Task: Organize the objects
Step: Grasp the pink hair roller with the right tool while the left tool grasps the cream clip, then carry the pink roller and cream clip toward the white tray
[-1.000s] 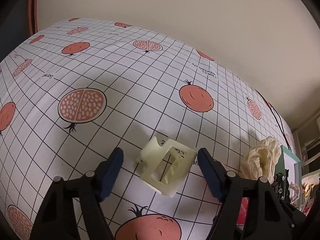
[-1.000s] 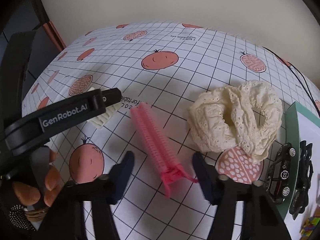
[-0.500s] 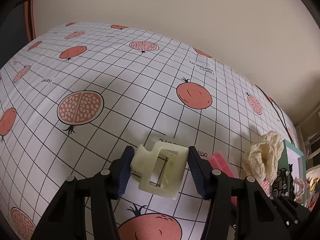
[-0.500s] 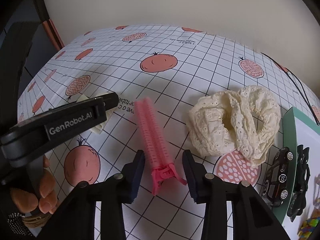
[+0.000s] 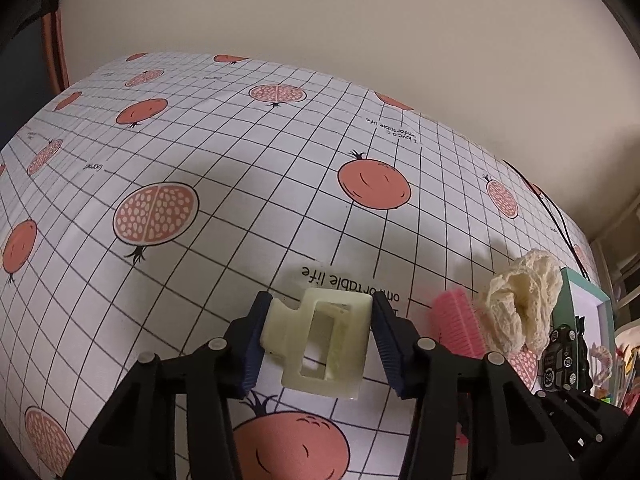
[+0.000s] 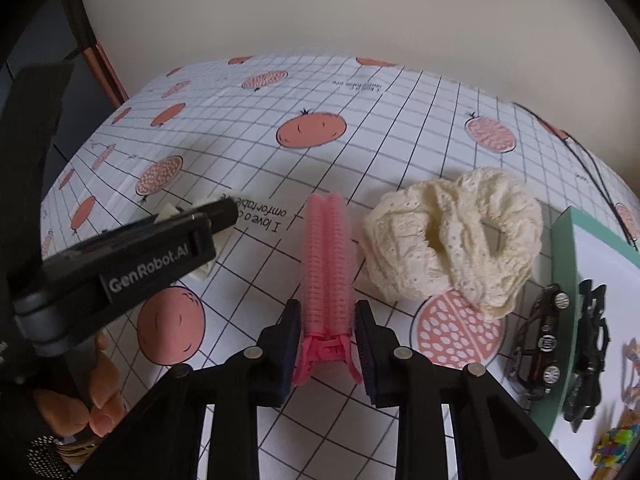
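Observation:
A cream hair claw clip (image 5: 292, 340) rests on the pomegranate tablecloth (image 5: 224, 280). My left gripper (image 5: 318, 340) has it between its blue pads; the jaws are closing and both pads touch its sides. In the right wrist view a pink hair roller clip (image 6: 326, 256) lies lengthwise away from me. My right gripper (image 6: 327, 332) is shut on its near end, just above the hinge. The left gripper's finger (image 6: 216, 216) crosses that view at the left, hiding most of the cream clip (image 6: 204, 270).
A cream lace scrunchie (image 6: 452, 240) lies just right of the pink clip. Further right is a green-edged white tray (image 6: 560, 248) with a toy car (image 6: 544, 336) and a black clip (image 6: 588, 352) at its edge. A thin cable (image 6: 592, 172) runs along the far right. A person's fingers (image 6: 100, 412) grip the left tool.
Both grippers closed in from wide open: the left onto the cream claw clip, the right onto the pink roller clip's near end. The pink clip turned to lie straight ahead.

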`<state>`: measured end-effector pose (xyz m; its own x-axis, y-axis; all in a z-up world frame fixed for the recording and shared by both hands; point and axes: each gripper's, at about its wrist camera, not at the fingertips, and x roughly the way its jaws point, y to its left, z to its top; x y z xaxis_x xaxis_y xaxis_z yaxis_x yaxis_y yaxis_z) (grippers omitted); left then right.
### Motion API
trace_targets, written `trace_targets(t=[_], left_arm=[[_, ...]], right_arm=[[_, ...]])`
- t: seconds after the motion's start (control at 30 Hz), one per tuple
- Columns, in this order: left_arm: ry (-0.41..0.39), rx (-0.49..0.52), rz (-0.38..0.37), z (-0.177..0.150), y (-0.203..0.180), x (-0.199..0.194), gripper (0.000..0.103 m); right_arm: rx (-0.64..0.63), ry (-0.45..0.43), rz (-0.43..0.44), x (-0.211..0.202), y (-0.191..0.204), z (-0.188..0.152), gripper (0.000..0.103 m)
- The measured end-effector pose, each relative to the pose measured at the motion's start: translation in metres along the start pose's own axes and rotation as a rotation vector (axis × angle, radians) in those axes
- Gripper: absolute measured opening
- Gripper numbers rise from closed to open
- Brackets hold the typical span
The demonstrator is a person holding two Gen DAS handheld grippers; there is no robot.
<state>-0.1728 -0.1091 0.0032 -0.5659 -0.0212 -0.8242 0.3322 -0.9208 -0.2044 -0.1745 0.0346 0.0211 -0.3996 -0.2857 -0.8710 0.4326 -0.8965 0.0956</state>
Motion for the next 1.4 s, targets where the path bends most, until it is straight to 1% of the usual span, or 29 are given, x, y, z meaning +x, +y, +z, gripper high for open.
trace_targets(t=[0.17, 0.43, 0.67, 0.77, 0.83, 1.03, 1.2, 1.4], left_arm=[[-0.004, -0.007, 0.012, -0.003, -0.001, -0.008, 0.051], [-0.040, -0.005, 0.034, -0.005, -0.001, -0.029, 0.051], [-0.070, -0.018, 0.024, -0.006, -0.011, -0.044, 0.051], [-0.082, -0.040, 0.005, -0.007, -0.018, -0.049, 0.051], [-0.094, -0.038, -0.008, -0.008, -0.027, -0.054, 0.051], [-0.132, 0.035, -0.007, -0.012, -0.064, -0.063, 0.051], [-0.146, 0.060, -0.024, -0.018, -0.090, -0.068, 0.051], [-0.153, 0.086, -0.053, -0.027, -0.121, -0.073, 0.051]], right_arm=[[-0.005, -0.029, 0.005, -0.018, -0.001, 0.001, 0.029], [-0.005, -0.077, 0.008, -0.048, -0.009, 0.001, 0.029], [0.000, -0.113, 0.004, -0.072, -0.026, -0.003, 0.029], [0.008, -0.123, -0.003, -0.079, -0.037, -0.006, 0.029], [0.018, -0.129, -0.007, -0.083, -0.045, -0.008, 0.029], [0.058, -0.148, -0.017, -0.098, -0.076, -0.017, 0.029], [0.094, -0.163, -0.024, -0.110, -0.100, -0.023, 0.029], [0.120, -0.170, -0.053, -0.120, -0.130, -0.036, 0.029]])
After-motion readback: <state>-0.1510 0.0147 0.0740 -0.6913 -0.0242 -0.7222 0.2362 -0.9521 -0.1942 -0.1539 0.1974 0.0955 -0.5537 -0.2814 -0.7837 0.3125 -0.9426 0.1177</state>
